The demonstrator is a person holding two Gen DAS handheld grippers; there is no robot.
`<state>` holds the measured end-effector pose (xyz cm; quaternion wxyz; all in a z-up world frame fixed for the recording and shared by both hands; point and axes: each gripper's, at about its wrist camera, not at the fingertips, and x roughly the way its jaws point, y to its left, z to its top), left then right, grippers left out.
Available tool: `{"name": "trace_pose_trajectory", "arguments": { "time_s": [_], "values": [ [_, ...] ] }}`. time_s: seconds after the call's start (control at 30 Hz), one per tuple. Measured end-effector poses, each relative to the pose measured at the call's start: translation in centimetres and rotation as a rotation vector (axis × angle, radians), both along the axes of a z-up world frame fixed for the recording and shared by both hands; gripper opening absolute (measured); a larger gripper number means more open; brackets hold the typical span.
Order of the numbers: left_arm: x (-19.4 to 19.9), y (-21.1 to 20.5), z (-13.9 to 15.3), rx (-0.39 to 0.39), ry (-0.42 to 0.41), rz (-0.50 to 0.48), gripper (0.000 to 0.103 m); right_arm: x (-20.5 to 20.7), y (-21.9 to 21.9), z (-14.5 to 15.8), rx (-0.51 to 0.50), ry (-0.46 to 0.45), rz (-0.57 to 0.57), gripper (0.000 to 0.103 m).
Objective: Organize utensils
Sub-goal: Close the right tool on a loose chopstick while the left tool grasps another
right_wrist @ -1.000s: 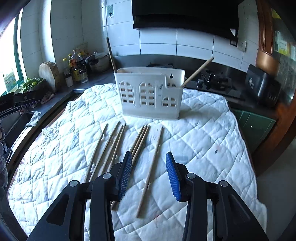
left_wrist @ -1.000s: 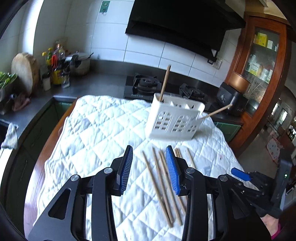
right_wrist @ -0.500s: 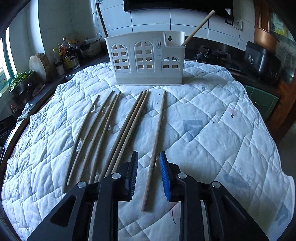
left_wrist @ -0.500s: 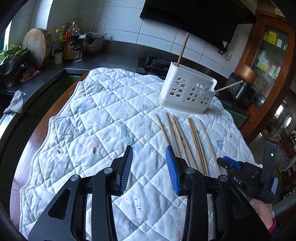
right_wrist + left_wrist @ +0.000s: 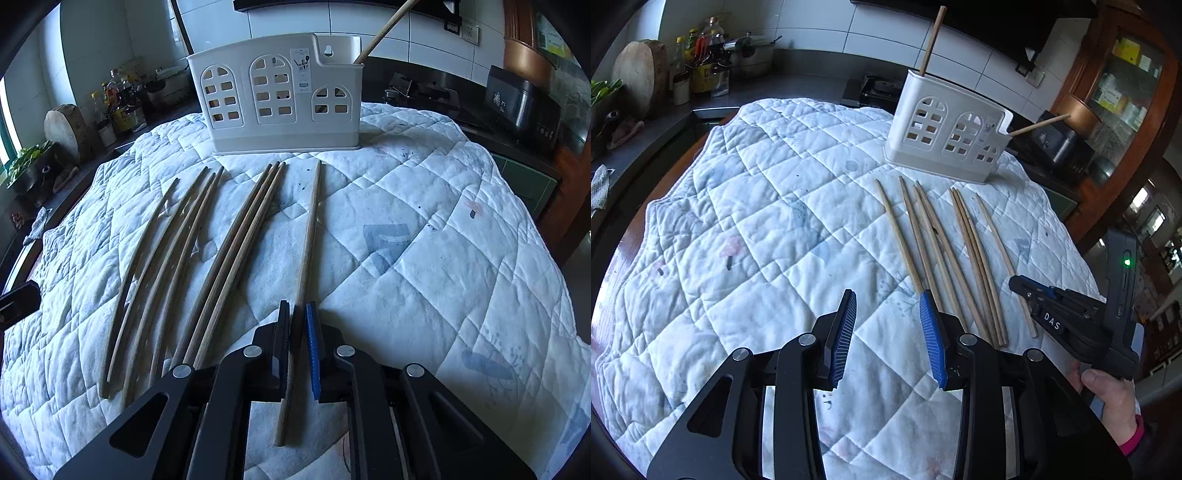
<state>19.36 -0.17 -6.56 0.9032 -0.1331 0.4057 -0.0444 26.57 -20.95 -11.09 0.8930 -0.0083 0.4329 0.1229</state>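
Wooden chopstick (image 5: 309, 236) pinched in the right gripper (image 5: 298, 314); lift level, clear of the neighbours; left gripper (image 5: 888, 314) open, empty.

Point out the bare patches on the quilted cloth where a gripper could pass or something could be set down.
Free: the wide quilted cloth left of the outermost chopstick, beside the open left gripper; also the cloth right of the single chopstick that the right gripper has closed on. Crowded: the chopstick row before the white utensil holder.
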Motion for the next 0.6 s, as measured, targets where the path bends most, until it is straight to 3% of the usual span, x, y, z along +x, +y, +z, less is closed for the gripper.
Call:
{"name": "trace_pose_trajectory", "arguments": {
  "time_s": [0.3, 0.4, 0.6],
  "values": [
    [2.7, -2.4, -2.1, -0.018, 0.061, -0.007, 0.035, -0.7, -0.2, 1.1, -0.012, -0.043, 0.009, 0.007],
    [3.7, -2.5, -2.8, -0.036, 0.081, 0.013, 0.022, -1.2, -0.5, 2.0, -0.008, -0.065, 0.018, 0.007],
    [5.0, -2.7, -3.6, -0.070, 0.104, 0.030, 0.017, -1.7, -0.8, 3.5, 0.014, -0.099, 0.030, 0.007]
  ]
}}
